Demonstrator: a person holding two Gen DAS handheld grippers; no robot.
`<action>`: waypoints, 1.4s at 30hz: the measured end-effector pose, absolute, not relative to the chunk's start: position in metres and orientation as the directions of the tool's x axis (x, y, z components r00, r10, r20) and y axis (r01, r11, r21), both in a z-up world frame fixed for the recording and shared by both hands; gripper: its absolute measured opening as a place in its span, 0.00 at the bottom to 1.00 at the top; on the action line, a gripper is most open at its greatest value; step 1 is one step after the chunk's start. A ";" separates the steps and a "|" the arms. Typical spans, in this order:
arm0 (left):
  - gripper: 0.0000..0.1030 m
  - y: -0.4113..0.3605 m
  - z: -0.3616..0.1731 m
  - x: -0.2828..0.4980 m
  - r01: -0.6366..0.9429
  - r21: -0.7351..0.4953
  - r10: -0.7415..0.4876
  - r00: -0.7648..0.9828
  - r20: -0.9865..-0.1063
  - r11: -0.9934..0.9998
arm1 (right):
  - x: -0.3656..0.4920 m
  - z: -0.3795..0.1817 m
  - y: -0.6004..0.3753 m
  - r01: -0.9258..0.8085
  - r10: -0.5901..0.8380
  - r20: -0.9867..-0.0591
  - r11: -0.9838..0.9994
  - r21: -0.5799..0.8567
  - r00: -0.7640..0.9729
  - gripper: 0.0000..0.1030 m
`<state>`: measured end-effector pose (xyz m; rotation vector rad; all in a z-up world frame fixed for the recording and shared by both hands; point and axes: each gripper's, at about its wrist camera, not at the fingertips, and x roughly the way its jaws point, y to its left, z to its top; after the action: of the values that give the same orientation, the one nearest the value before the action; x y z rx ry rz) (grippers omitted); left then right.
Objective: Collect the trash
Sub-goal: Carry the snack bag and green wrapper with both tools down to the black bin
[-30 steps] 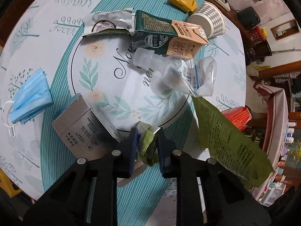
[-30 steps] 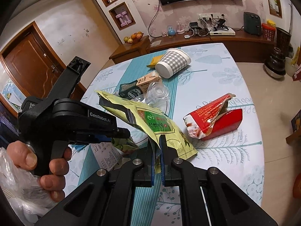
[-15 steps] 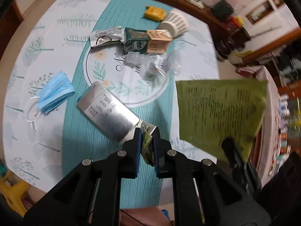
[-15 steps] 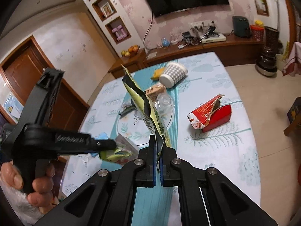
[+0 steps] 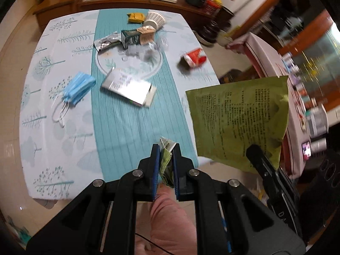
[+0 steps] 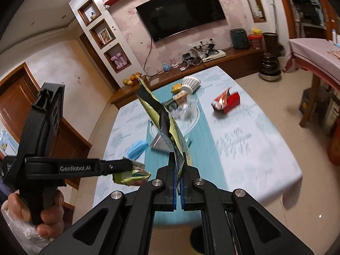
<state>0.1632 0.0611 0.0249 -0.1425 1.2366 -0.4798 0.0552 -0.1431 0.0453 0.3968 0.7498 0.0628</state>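
The left fingers [image 5: 157,165] squeeze a small crumpled green wrapper [image 5: 166,163]. The right fingers [image 6: 172,182] pinch a big flat green printed packet [image 5: 240,121], both up above the counter [image 5: 131,119].

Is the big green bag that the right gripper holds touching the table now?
Apart. The left wrist view shows the green bag held up by the right gripper, past the table edge, with floor behind it.

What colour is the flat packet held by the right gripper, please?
Olive green with black print; the packet in the right gripper shows best in the left wrist view.
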 end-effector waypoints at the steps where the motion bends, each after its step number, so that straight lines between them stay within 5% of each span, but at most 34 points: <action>1: 0.08 0.067 0.023 0.153 0.287 -0.361 -0.431 0.234 -0.872 0.887 | 0.038 0.044 -0.134 0.094 0.190 -0.655 0.923 0.372 0.731 0.02; 23: 0.09 0.074 -0.058 0.021 0.454 -0.269 -0.380 0.172 -0.909 0.850 | -0.114 -0.047 -0.091 0.235 0.211 -0.789 0.883 0.407 0.577 0.02; 42: 0.09 0.036 -0.331 0.015 0.443 -0.164 -0.260 0.165 -0.951 0.881 | -0.096 -0.355 -0.131 0.307 0.250 -0.840 0.849 0.430 0.482 0.02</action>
<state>0.0152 0.0359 -0.3309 0.1650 1.3134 -0.5039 -0.0965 -0.1307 -0.3555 0.5843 1.0843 -0.0371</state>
